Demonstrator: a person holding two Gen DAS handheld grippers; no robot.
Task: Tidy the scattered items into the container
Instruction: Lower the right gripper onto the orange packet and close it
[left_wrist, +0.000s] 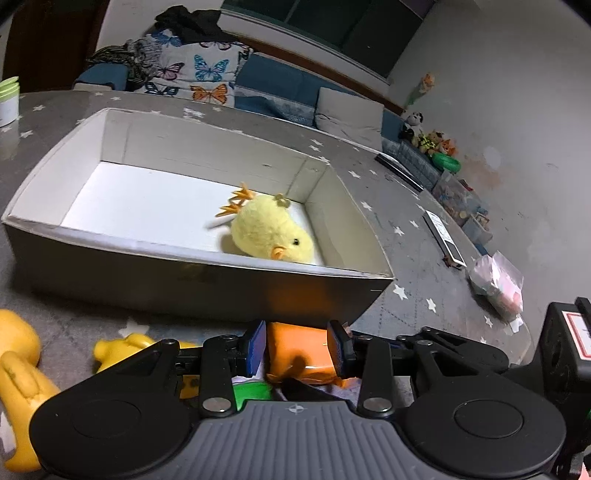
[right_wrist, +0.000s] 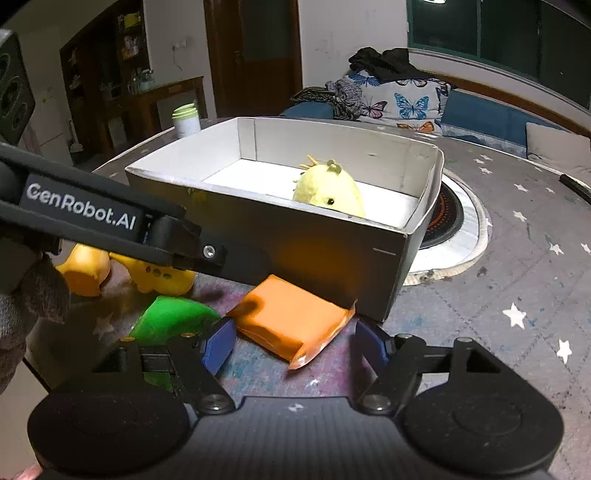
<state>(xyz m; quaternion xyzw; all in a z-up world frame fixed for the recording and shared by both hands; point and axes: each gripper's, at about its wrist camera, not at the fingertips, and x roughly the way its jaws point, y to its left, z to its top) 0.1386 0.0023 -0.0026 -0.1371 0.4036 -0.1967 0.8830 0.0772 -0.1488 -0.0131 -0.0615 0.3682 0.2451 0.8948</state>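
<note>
Beside the grey cardboard box (left_wrist: 207, 280), left gripper (left_wrist: 297, 349) is pinching the orange plastic-wrapped packet (left_wrist: 295, 347); slick film may be slipping. Right gripper (right_wrist: 295, 341) is hanging open.

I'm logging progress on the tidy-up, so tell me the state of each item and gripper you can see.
Box: open-topped, upright.
Plush chick: inside box, lying down.
Orange packet: on table outside box.
Left gripper: pads either side of packet; grip unclear.
Right gripper: open, empty.
Green piece: on table.
Yellow toys: on table.
</note>
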